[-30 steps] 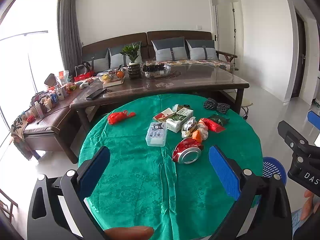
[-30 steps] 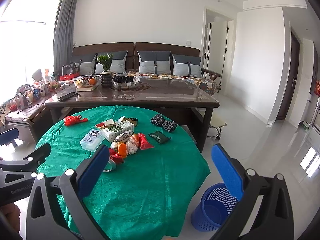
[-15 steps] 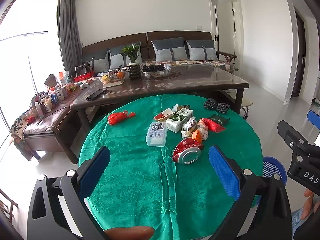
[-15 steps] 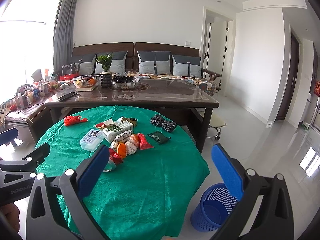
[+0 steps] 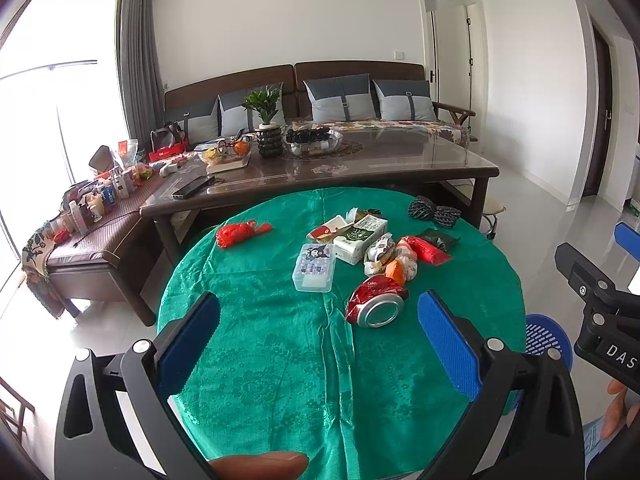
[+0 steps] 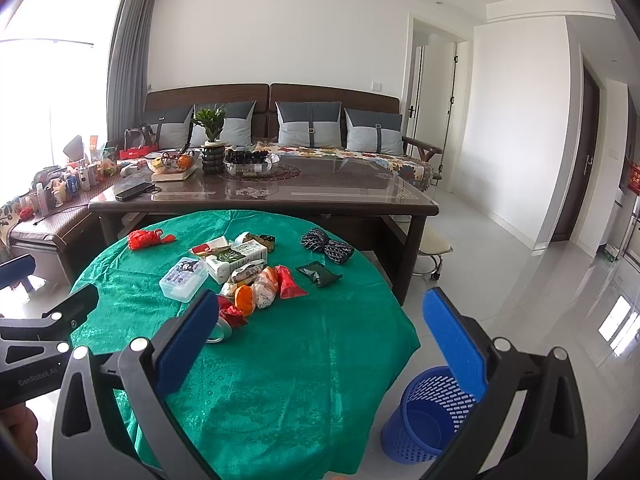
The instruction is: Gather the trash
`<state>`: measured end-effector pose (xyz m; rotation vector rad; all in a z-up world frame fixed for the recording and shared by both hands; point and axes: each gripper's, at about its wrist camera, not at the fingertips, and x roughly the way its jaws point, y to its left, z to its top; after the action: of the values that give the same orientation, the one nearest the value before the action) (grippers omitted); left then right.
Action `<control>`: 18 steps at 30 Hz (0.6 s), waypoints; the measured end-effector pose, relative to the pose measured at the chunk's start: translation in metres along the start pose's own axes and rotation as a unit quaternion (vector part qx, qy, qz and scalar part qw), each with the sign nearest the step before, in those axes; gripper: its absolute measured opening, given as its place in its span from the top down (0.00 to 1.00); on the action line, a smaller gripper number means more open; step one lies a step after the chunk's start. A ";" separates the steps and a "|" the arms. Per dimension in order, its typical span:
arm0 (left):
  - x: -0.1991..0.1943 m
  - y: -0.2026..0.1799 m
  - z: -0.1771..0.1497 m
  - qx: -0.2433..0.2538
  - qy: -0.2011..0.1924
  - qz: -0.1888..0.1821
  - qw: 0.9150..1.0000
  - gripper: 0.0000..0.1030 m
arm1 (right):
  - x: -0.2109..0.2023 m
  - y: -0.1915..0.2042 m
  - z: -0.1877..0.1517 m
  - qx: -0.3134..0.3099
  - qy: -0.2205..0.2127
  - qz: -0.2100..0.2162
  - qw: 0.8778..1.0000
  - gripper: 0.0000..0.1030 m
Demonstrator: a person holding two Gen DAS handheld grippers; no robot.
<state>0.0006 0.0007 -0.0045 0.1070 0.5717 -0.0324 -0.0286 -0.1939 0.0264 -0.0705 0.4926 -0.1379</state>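
A round table with a green cloth [image 5: 280,360] [image 6: 300,360] holds scattered trash. A crushed red can [image 5: 376,304] lies nearest, half hidden in the right wrist view [image 6: 228,320]. Behind it lie wrappers [image 5: 404,256] [image 6: 264,288], a green-white carton [image 5: 360,236] [image 6: 236,260], a clear plastic box [image 5: 314,266] [image 6: 184,278], a red bag [image 5: 236,234] [image 6: 146,238] and a dark green packet [image 6: 319,274]. A blue mesh bin [image 6: 430,414] [image 5: 546,336] stands on the floor right of the table. My left gripper [image 5: 318,336] and right gripper [image 6: 320,340] are open and empty above the near edge.
A dark coffee table [image 5: 320,176] with a plant [image 5: 266,120] and bowls stands behind the round table, a sofa beyond it. A cluttered bench [image 5: 92,216] is at the left. A black patterned cloth [image 6: 326,246] lies at the table's far right. Tiled floor lies to the right.
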 end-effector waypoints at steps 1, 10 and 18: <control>0.000 0.000 -0.001 0.000 -0.001 0.000 1.000 0.05 | 0.000 0.000 0.000 0.001 0.000 0.000 1.000 0.04; -0.006 0.001 0.001 -0.002 -0.003 0.002 1.000 0.05 | -0.001 0.001 0.000 0.000 -0.001 -0.001 1.000 0.04; -0.006 0.001 0.001 -0.003 -0.003 0.002 1.000 0.05 | -0.001 0.000 0.001 -0.001 -0.001 -0.001 1.000 0.04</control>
<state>-0.0036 0.0015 -0.0005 0.1018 0.5661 -0.0259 -0.0294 -0.1935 0.0277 -0.0729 0.4906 -0.1397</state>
